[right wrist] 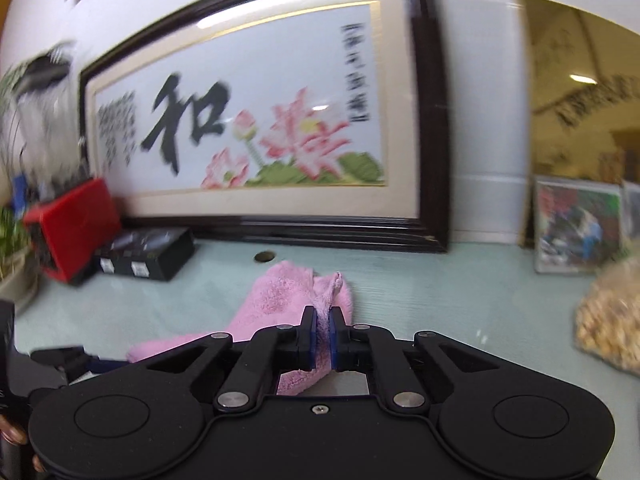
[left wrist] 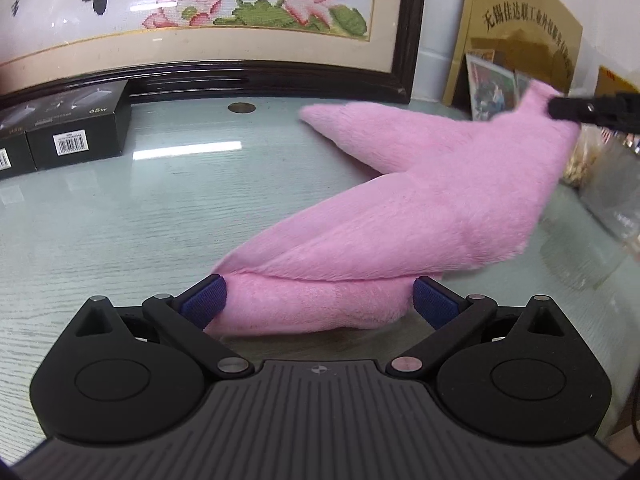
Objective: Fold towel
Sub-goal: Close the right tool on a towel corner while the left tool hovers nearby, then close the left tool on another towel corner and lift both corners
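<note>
A fluffy pink towel (left wrist: 420, 208) lies bunched across the pale green glass table (left wrist: 140, 220). My left gripper (left wrist: 318, 300) is open, its blue pads on either side of the towel's near end. My right gripper (right wrist: 322, 332) is shut on a corner of the pink towel (right wrist: 272, 304) and holds it lifted off the table. In the left wrist view the right gripper (left wrist: 592, 112) shows as a black tip at the far right, holding the raised far corner. The left gripper (right wrist: 60, 360) shows at the lower left of the right wrist view.
A large framed lotus embroidery (left wrist: 200, 20) leans on the wall at the table's back. Black boxes (left wrist: 76, 128) stand at the back left, with a red box (right wrist: 68, 228) beyond. Photo frames (right wrist: 576, 228) and a bag of snacks (right wrist: 608, 316) sit at the right.
</note>
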`<action>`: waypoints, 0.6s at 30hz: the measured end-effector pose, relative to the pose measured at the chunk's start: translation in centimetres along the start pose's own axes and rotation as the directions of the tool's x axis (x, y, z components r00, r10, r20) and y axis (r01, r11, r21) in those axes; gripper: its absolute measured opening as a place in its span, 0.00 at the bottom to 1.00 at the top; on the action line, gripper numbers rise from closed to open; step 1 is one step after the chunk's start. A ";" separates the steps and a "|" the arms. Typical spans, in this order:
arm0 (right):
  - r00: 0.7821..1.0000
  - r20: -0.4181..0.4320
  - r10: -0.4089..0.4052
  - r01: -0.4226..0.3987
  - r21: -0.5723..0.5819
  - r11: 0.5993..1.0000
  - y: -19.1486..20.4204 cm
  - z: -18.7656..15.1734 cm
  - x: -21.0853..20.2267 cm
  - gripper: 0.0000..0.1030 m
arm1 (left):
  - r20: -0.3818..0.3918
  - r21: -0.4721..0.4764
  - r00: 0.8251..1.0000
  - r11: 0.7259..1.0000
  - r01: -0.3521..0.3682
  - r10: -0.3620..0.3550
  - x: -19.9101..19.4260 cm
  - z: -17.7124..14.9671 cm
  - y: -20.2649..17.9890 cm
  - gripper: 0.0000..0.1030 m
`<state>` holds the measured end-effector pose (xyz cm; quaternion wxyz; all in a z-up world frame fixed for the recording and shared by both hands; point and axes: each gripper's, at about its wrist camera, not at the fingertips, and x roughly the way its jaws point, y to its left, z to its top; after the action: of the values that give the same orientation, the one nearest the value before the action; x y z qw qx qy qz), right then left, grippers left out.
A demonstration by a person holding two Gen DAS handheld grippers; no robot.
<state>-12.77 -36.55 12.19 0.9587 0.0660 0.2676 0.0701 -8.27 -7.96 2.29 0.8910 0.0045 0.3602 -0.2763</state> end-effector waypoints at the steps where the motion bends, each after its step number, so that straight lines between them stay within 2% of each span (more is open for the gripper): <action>1: 1.000 0.006 -0.003 0.003 0.024 1.000 -0.5 0.1 -0.5 0.05 | -0.001 0.002 1.000 1.000 0.006 -0.006 0.1 0.0 -0.1 0.99; 6: 0.998 0.025 -0.057 0.055 0.075 0.996 -2.2 0.2 -2.0 0.05 | -0.005 0.013 0.999 0.999 0.038 -0.038 0.6 0.1 -0.7 0.99; 12: 0.993 -0.026 -0.119 0.121 0.114 0.986 -3.8 -1.2 -1.8 0.05 | -0.010 0.029 0.997 0.997 0.075 -0.074 1.2 0.2 -1.4 0.96; 14: 0.989 -0.041 -0.142 0.146 0.130 0.981 -4.3 -1.7 -1.5 0.05 | -0.007 0.058 0.997 0.995 0.081 -0.081 1.3 0.0 -1.9 0.89; 15: 0.989 -0.044 -0.144 0.149 0.134 0.980 -4.4 -1.8 -1.6 0.05 | -0.004 0.060 0.996 0.994 0.089 -0.089 1.2 0.0 -2.0 0.80; 16: 0.988 -0.049 -0.149 0.155 0.146 0.977 -4.8 -2.0 -1.5 0.05 | -0.003 0.061 0.995 0.993 0.097 -0.097 1.1 -0.1 -2.0 0.65; 17: 0.986 -0.054 -0.160 0.166 0.154 0.974 -5.1 -2.1 -1.5 0.05 | -0.003 0.054 0.994 0.993 0.109 -0.109 1.1 0.0 -1.9 0.56; 18: 0.985 -0.057 -0.164 0.172 0.158 0.972 -5.3 -2.2 -1.6 0.05 | -0.009 0.041 0.992 0.991 0.124 -0.124 1.2 0.1 -1.7 0.40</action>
<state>-14.74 -41.82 10.24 0.9466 0.1197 0.2977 -0.0319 -8.36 -9.97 1.93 0.8706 0.0013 0.3569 -0.3386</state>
